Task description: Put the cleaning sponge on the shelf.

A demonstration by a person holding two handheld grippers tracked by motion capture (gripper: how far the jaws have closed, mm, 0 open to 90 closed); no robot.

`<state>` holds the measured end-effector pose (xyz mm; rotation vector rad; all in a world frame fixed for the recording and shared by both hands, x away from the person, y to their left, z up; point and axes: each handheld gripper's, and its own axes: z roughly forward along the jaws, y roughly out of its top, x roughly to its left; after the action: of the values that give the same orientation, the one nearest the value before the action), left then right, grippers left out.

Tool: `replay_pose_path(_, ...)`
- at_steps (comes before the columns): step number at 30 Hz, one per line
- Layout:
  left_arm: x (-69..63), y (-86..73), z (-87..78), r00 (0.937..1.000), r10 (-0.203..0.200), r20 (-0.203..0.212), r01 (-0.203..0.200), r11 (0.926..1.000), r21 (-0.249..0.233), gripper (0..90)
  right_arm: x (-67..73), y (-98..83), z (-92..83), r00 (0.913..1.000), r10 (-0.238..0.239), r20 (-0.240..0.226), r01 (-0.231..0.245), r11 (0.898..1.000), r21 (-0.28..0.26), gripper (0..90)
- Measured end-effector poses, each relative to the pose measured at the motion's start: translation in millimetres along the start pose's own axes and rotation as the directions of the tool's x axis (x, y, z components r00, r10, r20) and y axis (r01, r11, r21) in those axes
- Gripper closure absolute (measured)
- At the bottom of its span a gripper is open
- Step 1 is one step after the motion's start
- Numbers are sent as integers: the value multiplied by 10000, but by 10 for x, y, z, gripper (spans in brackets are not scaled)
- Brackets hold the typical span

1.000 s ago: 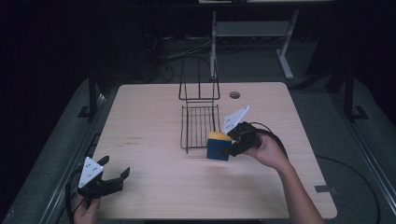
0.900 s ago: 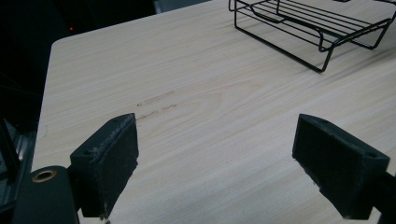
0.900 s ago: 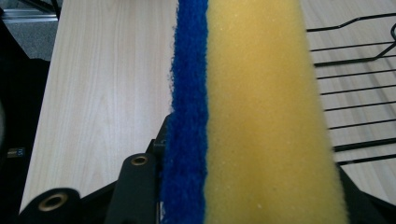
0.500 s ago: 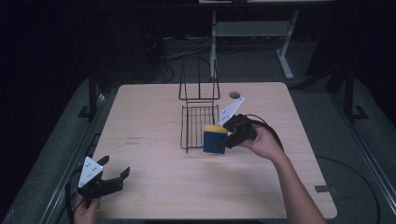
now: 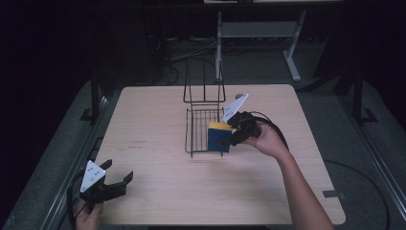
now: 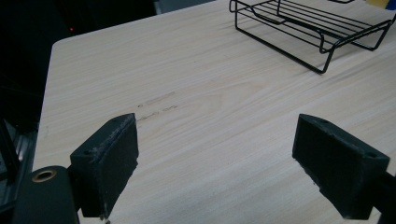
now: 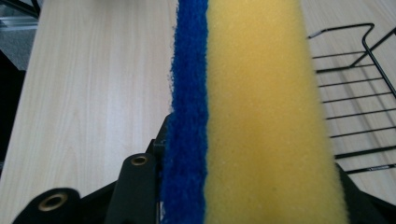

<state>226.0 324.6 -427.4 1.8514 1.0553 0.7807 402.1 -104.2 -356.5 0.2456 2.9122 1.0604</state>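
Observation:
A yellow sponge with a blue scouring face (image 5: 219, 137) hangs upright over the right edge of a black wire rack (image 5: 201, 125) near the table's middle. My right gripper (image 5: 229, 138) is shut on it from the right. In the right gripper view the sponge (image 7: 252, 112) stands on edge between the jaws, blue layer on the left, with the rack's wires (image 7: 355, 93) to its right. My left gripper (image 5: 117, 184) rests at the table's front left corner, open with nothing between its fingers (image 6: 105, 165). Far from it, the rack (image 6: 308, 28) lies in the left gripper view.
The wooden table (image 5: 158, 143) has bare surface left of the rack and along the front. The rack's tall wire back (image 5: 203, 86) rises at its far end. A metal stand (image 5: 258, 33) and cables lie on the dark floor beyond the table.
My right gripper has carried the sponge away from me and slightly up, to the rack's right edge. The left gripper has stayed put.

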Motion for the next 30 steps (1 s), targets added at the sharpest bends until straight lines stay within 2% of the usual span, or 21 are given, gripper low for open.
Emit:
replay_pose_path(6,-6,0,0,10000,9,7,-9,10000,-7,139,-77,35,16,9999,78,124,-80,9999,142,567)
replay_pose_path(9,-4,-1,1,10000,2,-5,-2,10000,8,139,-109,49,18,9999,-2,121,2,10000,72,567)
replay_pose_path(15,-1,0,7,10000,17,12,-17,10000,19,139,-228,78,23,9999,126,53,-126,9998,-152,567)
replay_pose_path(20,6,0,9,10000,-3,22,3,10000,6,139,-285,67,45,9994,351,17,-351,9994,-45,567)
replay_pose_path(26,5,1,17,10000,17,61,-17,10000,26,139,-373,89,84,9997,253,70,-253,9997,-2,567)
replay_pose_path(30,4,-1,18,10000,-14,68,14,10000,31,139,-429,77,98,9990,440,34,-439,9990,-114,567)
